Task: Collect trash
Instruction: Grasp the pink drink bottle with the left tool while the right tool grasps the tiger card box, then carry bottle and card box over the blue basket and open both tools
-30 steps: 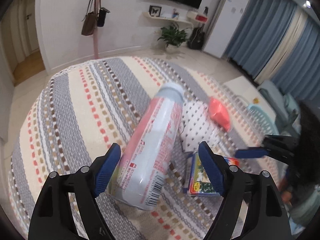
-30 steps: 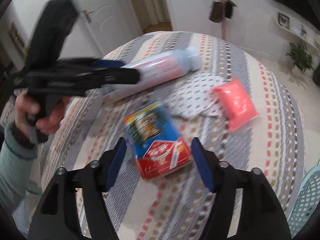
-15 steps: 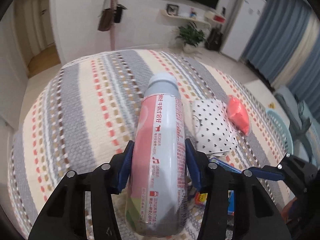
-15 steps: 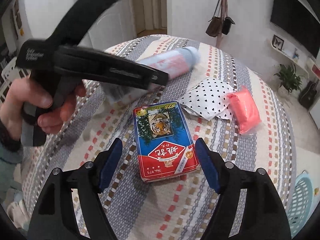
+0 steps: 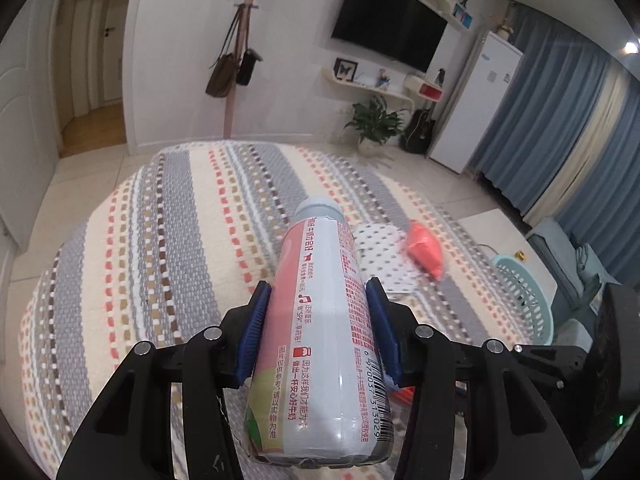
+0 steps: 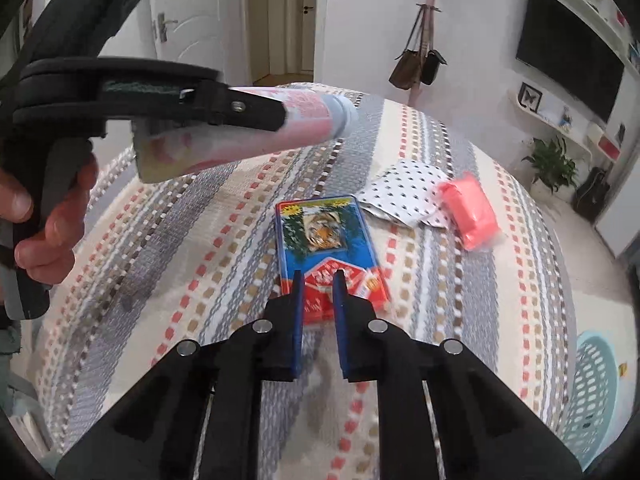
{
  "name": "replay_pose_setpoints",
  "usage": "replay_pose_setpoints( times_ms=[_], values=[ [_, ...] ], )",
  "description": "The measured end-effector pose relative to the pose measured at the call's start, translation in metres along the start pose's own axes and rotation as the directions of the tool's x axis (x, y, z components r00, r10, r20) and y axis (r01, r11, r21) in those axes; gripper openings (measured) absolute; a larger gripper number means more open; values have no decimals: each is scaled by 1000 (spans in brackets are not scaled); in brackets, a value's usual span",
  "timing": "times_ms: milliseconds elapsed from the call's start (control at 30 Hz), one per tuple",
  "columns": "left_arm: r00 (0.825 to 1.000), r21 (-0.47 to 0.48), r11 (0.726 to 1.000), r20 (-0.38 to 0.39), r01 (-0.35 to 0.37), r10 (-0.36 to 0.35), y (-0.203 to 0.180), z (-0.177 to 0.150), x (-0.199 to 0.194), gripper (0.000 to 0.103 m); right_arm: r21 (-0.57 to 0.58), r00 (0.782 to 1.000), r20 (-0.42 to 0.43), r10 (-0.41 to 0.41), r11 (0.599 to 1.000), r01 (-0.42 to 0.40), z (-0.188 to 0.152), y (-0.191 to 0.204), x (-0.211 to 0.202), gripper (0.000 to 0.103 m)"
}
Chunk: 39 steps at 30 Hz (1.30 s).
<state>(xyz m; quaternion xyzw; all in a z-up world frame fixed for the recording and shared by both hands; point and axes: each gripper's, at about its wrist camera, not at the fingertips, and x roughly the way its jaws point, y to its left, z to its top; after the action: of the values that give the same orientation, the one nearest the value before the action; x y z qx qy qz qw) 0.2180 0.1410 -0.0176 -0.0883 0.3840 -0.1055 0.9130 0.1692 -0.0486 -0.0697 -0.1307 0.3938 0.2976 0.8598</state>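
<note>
1. the left gripper (image 5: 320, 332) is clamped on a pink-and-white plastic milk bottle with a pale blue cap (image 5: 320, 340); its blue pads (image 5: 252, 340) press on both sides of the bottle's body.
2. the bottle is off the striped woven surface (image 5: 160, 260), with its cap pointing away from the camera and its barcoded base nearest the lens.
3. in the right wrist view the same bottle (image 6: 256, 132) hangs above the far left part of the surface, held by the left gripper (image 6: 280, 120), whose handle is in a person's hand (image 6: 44, 216).
4. the right gripper (image 6: 316, 280) has its jaws drawn nearly together, with only a narrow gap between the blue pads (image 6: 298, 320). its tips sit over the near red end of a flat blue-and-red card box with a tiger picture (image 6: 324, 240); i cannot tell whether they pinch it or only touch it.
5. the card box lies flat near the middle of the surface.
6. a white paper scrap with small black dots (image 6: 400, 196) lies just beyond the box, toward the far right edge.
7. a coral-pink plastic-wrapped packet (image 6: 468, 216) lies touching the dotted paper on its right.
8. a pale blue perforated plastic basket (image 6: 596, 392) stands on the floor beyond the right edge of the surface.
</note>
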Motion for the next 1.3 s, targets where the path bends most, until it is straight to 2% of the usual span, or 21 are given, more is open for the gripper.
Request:
replay_pose_setpoints(
  times_ms=[100, 133, 167, 233, 333, 433, 533, 600, 633, 767, 900, 967, 1067, 1200, 1300],
  values=[
    [1000, 0, 1000, 21, 19, -19, -10, -2, -12, 47, 48, 998, -5, 56, 997, -56, -4, -15, -9, 13],
    [999, -6, 1000, 27, 28, -28, -13, -2, -15, 47, 57, 998, -4, 58, 997, -57, -4, -17, -11, 22],
    [999, -11, 999, 32, 32, -32, -12, -3, -18, 47, 74, 999, 1, 53, 996, -53, -4, -19, -15, 46],
    [998, -25, 999, 50, 34, -33, -14, -7, -24, 47, 92, 999, 12, 38, 995, -39, 0, -22, -16, 85],
    [997, -34, 999, 68, 37, -35, -14, -12, -32, 47, 65, 998, -6, 65, 996, -64, 8, -17, -2, 85],
    [996, -48, 998, 86, 34, -30, -9, -15, -43, 47, 56, 998, -59, 13, 998, -9, 13, -15, 21, 85],
    [995, -49, 998, 97, 33, -28, -4, -17, -51, 47, 48, 997, -81, 6, 999, -2, 19, -12, 37, 84],
    [995, -48, 998, 100, 29, -24, -2, -18, -57, 47, 36, 996, -92, -17, 999, 20, 20, -7, 41, 79],
    [994, -46, 999, 104, 29, -24, -2, -18, -58, 47, 32, 994, -102, -28, 999, 31, 21, -6, 43, 63],
    [992, -39, 998, 119, 40, -35, -6, -19, -63, 47, 27, 993, -99, -58, 998, 60, 17, -1, 37, 61],
    [989, -19, 998, 136, 59, -56, -20, -16, -68, 47, 59, 996, -41, -84, 995, 86, 16, -12, 8, 60],
    [985, -17, 995, 149, 95, -92, -29, -14, -70, 47, 114, 995, -1, -105, 988, 104, 15, -31, -17, 60],
    [967, -7, 981, 169, 195, -191, -51, -6, -65, 47, 197, 990, 48, -132, 973, 120, 8, -61, -48, 60],
    [951, 44, 965, 163, 260, -264, -92, 1, -49, 47, 316, 973, 95, -209, 934, 169, -9, -110, -91, 60],
    [926, 57, 938, 150, 343, -347, -128, 8, -29, 47, 397, 958, 110, -264, 896, 201, -25, -144, -117, 60]
  ],
)
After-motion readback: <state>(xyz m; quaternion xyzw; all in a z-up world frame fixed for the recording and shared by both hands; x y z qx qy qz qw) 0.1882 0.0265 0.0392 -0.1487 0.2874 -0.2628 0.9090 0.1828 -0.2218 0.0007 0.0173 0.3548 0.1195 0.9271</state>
